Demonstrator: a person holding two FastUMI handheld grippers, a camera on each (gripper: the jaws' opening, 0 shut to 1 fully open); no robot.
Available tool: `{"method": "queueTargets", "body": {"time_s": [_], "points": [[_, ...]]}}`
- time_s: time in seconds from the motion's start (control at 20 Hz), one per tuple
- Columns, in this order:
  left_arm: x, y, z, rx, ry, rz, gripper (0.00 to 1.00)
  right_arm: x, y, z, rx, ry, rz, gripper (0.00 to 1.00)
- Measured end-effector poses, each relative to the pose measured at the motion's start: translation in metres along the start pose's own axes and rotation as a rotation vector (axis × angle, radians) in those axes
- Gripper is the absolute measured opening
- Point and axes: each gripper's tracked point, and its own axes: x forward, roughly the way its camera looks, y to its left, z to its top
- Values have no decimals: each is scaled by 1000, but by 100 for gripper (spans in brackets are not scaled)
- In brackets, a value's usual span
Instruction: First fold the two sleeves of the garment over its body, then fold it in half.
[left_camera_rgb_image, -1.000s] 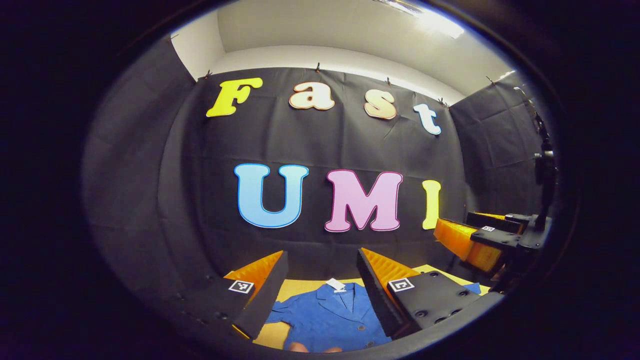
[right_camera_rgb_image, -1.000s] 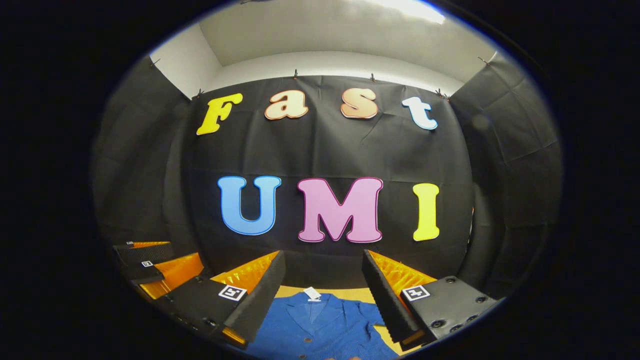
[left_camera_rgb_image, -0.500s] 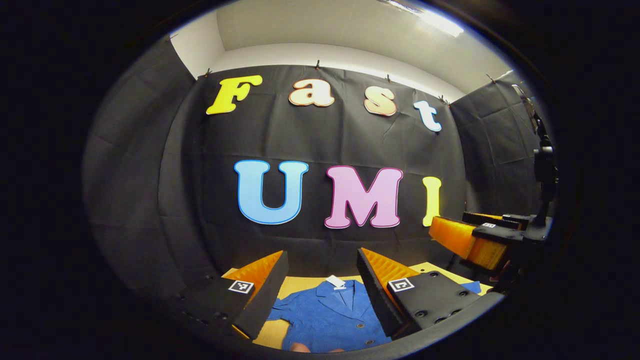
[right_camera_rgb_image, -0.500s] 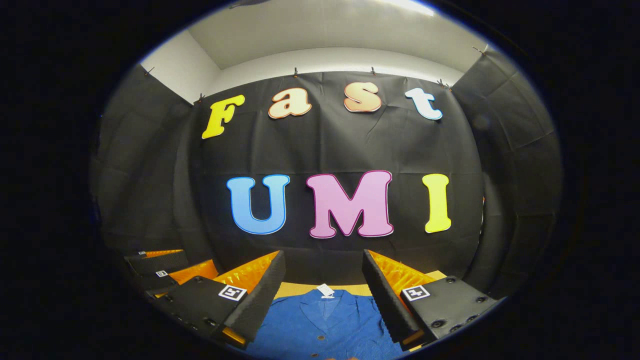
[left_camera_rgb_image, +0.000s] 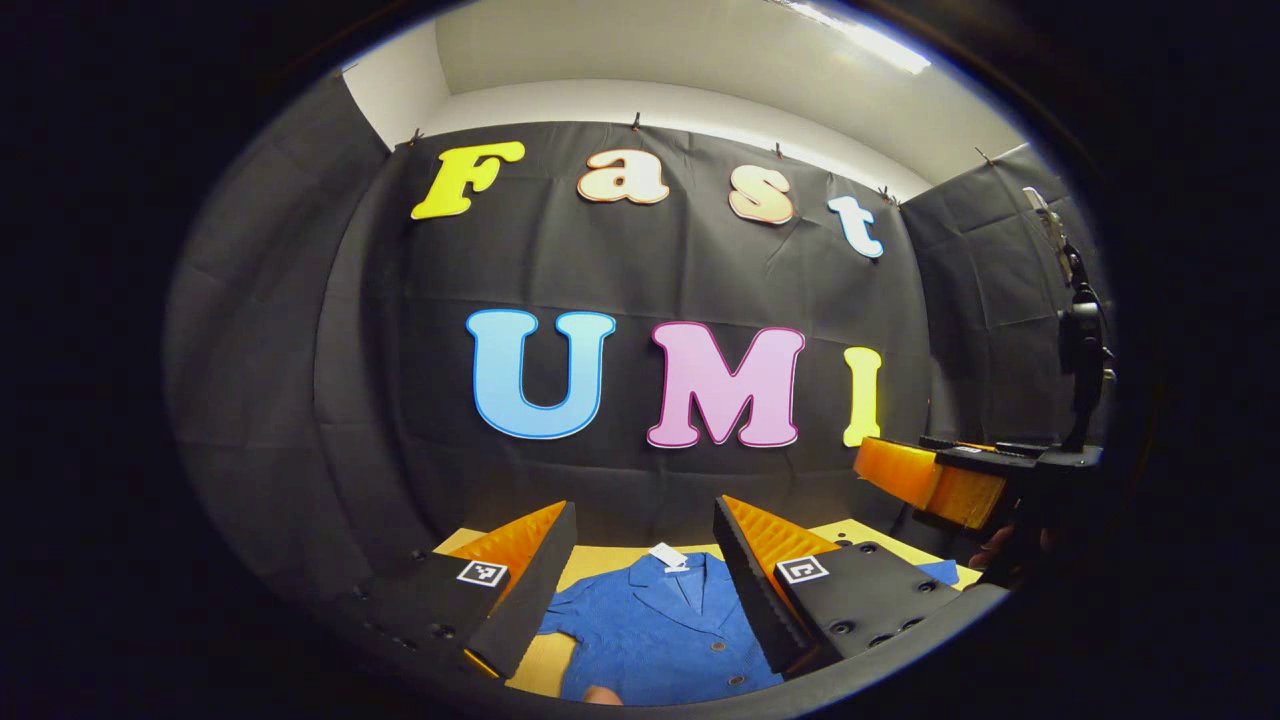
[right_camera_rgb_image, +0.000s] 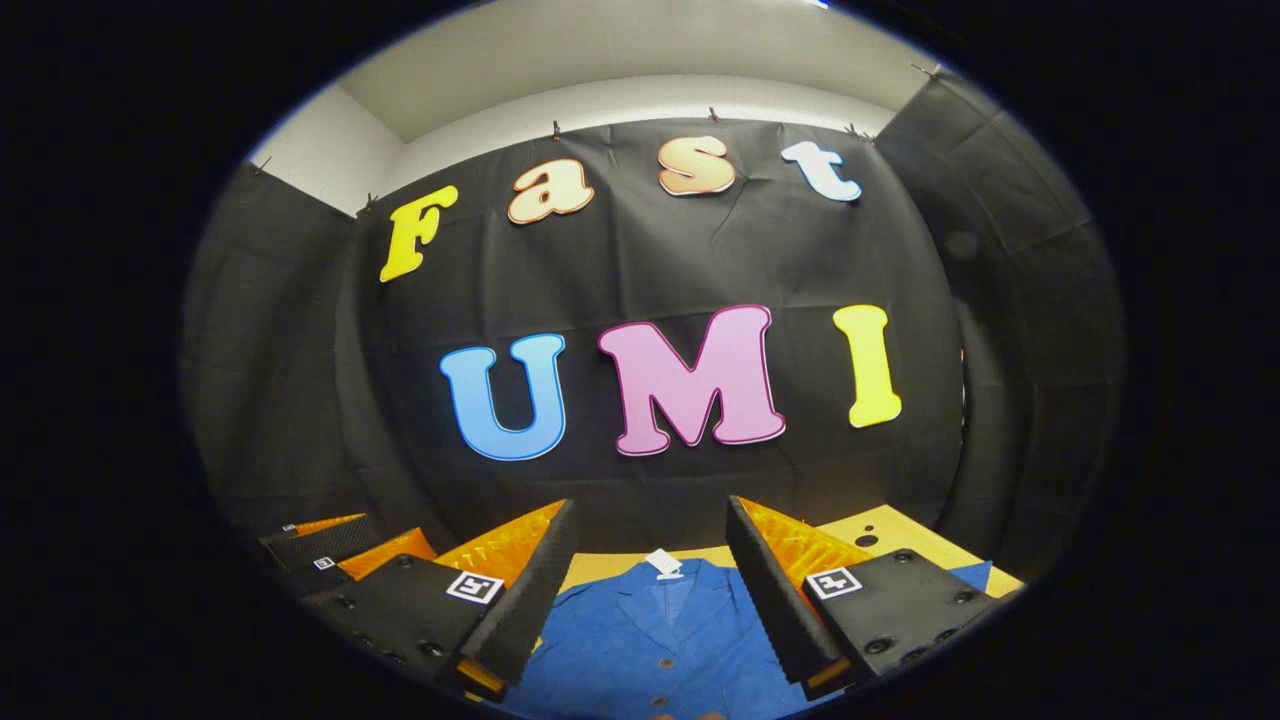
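A blue buttoned shirt (left_camera_rgb_image: 660, 630) with a collar and a white neck tag lies flat on the yellow table (left_camera_rgb_image: 600, 570), collar toward the far wall. One short sleeve (left_camera_rgb_image: 562, 622) spreads out to the left. My left gripper (left_camera_rgb_image: 645, 520) hovers open above the shirt, nothing between its fingers. In the right gripper view the same shirt (right_camera_rgb_image: 650, 650) lies below my right gripper (right_camera_rgb_image: 650, 510), which is also open and empty. The right gripper (left_camera_rgb_image: 950, 480) shows at the right of the left gripper view, the left gripper (right_camera_rgb_image: 330, 545) at the lower left of the right gripper view.
The yellow table (right_camera_rgb_image: 900, 530) reaches to the black cloth wall behind. A blue sleeve tip (right_camera_rgb_image: 975, 575) lies at the table's right side. A black stand (left_camera_rgb_image: 1080, 340) rises at the far right.
Both views have tipped slightly downward, showing more table and shirt. The right gripper view has rolled a little. Both grippers stay open.
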Motion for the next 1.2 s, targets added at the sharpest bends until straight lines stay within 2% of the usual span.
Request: {"method": "queueTargets", "body": {"time_s": [0.2, 0.25, 0.6, 0.9, 1.05, 1.15, 1.2], "points": [[0, -1, 1, 16, -3, -7, 80, 7, -2, -1, -43, -12, -8, 85], [1, -1, 2, 15, -6, -11, 80, 8, -3, -4, -44, -5, -10, 94], [9, -7, -14, 24, 45, -28, 80, 31, -24, -17, -83, 26, -66, 94], [14, -16, -21, 36, 64, -27, 80, 92, -35, -1, -97, -24, -82, 94], [19, -17, -22, 51, 72, -2, 80, 124, -57, 11, -132, -68, -118, 94], [21, -22, -22, 47, 67, 10, 81, 145, -80, -9, -125, -10, -147, 94], [23, -25, -23, 42, 69, 10, 80, 155, -100, -24, -126, 43, -180, 86]]}}
